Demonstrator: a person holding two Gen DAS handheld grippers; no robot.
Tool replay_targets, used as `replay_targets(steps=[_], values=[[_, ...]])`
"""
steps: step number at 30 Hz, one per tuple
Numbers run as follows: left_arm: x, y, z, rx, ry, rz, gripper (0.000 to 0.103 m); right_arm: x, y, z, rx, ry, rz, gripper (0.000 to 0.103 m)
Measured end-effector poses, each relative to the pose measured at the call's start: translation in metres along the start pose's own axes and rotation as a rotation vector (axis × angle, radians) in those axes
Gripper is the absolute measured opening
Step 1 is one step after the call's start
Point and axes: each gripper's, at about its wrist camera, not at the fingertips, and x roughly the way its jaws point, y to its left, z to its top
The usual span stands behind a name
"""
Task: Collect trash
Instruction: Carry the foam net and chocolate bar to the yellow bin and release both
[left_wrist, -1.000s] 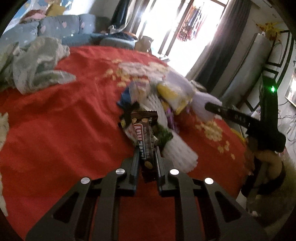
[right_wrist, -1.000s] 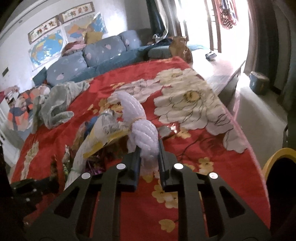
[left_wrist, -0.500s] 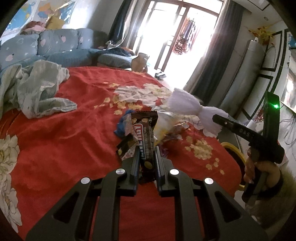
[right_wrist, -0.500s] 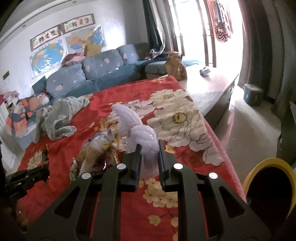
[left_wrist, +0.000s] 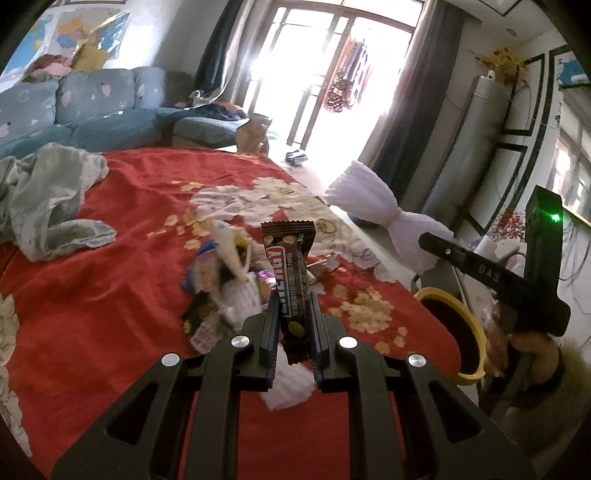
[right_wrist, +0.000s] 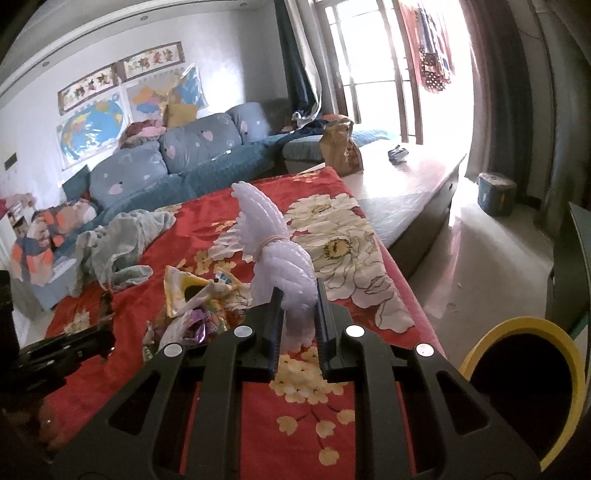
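The brown candy bar wrapper (left_wrist: 290, 280) stands upright between the two black fingers of the left tongs (left_wrist: 291, 314). The left tongs are clenched on it near its lower end, and it is up in the air above the red flowered cloth (left_wrist: 110, 295).

The white foam net (right_wrist: 280, 258) is tied in the middle with a band, so it looks like a bow. The right tongs (right_wrist: 297, 314) are clenched on its lower half, and its other half sticks up. It is off the cloth too. In the left view, the same white net sits at the tip of the right tongs, out past the edge of the cloth.

Just behind the candy wrapper there is a pile of trash (left_wrist: 229, 280) on the cloth. It has crinkled bags and little shiny wrappers, some yellow, some purple, some white. One white scrap (left_wrist: 288, 387) lies on the cloth under the left tongs.

A round bin with a yellow rim (right_wrist: 524, 384) and a dark inside is beside the cloth, low on the right. It is near the right tongs.

A crumpled grey-green rag (left_wrist: 51, 199) lies far back on the cloth. Behind it is a blue sofa (right_wrist: 177, 158). A hand (left_wrist: 517, 343) in a fluffy sleeve holds the right tongs.
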Motion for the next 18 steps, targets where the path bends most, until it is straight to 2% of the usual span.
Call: replay_targets(steps=[18], values=[[0.03,-0.06,0.015,0.078,-0.002,-0.113,0.014,-0.047,-0.036,-0.002,0.06,-0.062,-0.051,0.011]])
